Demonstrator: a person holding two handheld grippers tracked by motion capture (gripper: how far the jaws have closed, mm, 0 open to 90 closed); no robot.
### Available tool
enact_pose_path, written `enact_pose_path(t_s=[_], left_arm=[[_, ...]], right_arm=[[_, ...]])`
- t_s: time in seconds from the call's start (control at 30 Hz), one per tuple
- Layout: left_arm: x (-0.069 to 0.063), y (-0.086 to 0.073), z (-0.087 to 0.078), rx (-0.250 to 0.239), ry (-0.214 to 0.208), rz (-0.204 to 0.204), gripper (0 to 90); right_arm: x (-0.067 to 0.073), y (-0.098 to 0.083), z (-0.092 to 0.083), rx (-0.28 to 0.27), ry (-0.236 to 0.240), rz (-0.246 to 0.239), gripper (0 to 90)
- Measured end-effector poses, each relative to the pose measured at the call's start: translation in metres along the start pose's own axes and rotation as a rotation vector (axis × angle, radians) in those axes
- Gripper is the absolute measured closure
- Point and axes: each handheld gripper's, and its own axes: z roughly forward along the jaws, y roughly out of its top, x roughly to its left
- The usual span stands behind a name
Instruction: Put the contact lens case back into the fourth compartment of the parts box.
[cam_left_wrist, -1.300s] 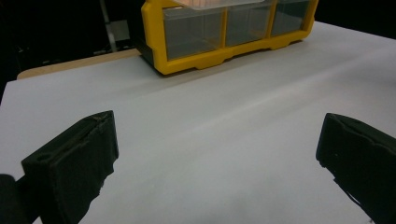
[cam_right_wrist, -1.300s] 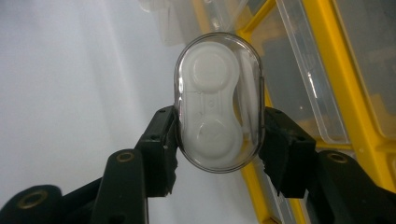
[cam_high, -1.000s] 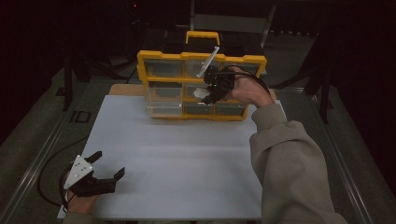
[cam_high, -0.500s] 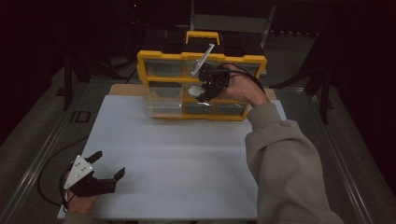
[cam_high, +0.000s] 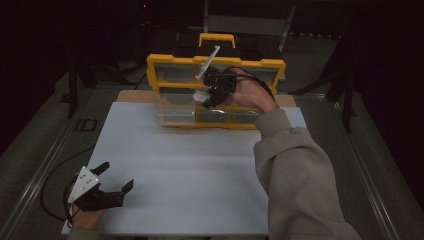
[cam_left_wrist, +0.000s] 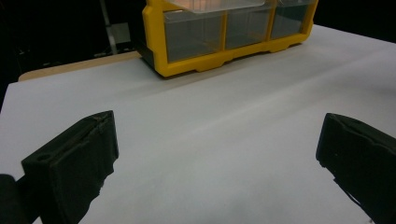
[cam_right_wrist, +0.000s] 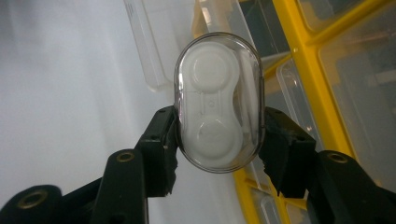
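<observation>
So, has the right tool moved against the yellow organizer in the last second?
Yes. The right tool, shut on the clear oval case, has shifted left along the yellow plastic drawer organizer's front.

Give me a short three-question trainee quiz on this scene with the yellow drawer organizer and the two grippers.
1. True or false: the right gripper is shut on the white oval case.
2. The left gripper is: A open above the white sheet, B gripping a drawer, C holding the case.
3. What colour is the frame of the drawer organizer?

Key: 1 true. 2 A. 3 yellow.
</observation>
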Motion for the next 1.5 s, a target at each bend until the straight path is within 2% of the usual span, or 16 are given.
enact_pose_path(t_s=[0.13, 0.23, 0.43, 0.57, 0.87, 1.13, 1.17, 1.2, 1.3, 1.4, 1.43, 1.5], left_arm=[[0.000, 0.000, 0.000, 0.001, -0.001, 0.000, 0.0], [0.000, 0.000, 0.000, 0.001, -0.001, -0.001, 0.0], [0.000, 0.000, 0.000, 0.000, -0.001, -0.003, 0.0], [0.000, 0.000, 0.000, -0.001, -0.002, -0.004, 0.0], [0.000, 0.000, 0.000, -0.001, -0.003, -0.004, 0.0], [0.001, -0.001, 0.000, -0.003, -0.006, -0.005, 0.0], [0.001, -0.001, 0.000, -0.002, -0.005, -0.005, 0.0], [0.001, -0.001, -0.001, -0.003, -0.005, -0.004, 0.0], [0.001, -0.001, -0.001, -0.004, -0.003, -0.008, 0.0], [0.000, -0.001, -0.001, -0.001, -0.003, -0.002, 0.0], [0.000, 0.000, 0.000, 0.000, -0.002, -0.001, 0.0], [-0.001, 0.000, 0.000, 0.000, -0.001, -0.001, 0.0]], right_arm=[[0.000, 0.003, 0.001, -0.002, 0.001, -0.010, 48.6], [0.002, 0.008, 0.004, -0.018, 0.004, 0.007, 48.6], [0.003, 0.014, 0.009, -0.014, 0.008, -0.014, 48.6], [0.005, 0.019, 0.013, -0.021, 0.010, -0.009, 48.6], [0.010, 0.032, 0.022, -0.049, 0.023, -0.008, 48.5], [0.009, 0.039, 0.032, -0.066, 0.010, 0.000, 46.6], [0.009, 0.039, 0.033, -0.080, 0.019, 0.012, 36.5], [0.010, 0.036, 0.032, -0.083, -0.014, 0.011, 22.1], [0.009, 0.030, 0.028, -0.088, -0.026, 0.031, 18.1], [0.009, 0.015, 0.021, -0.092, -0.043, 0.052, 14.6], [0.008, 0.001, 0.016, -0.099, -0.051, 0.073, 13.4], [0.009, -0.004, 0.014, -0.102, -0.050, 0.081, 13.2]])
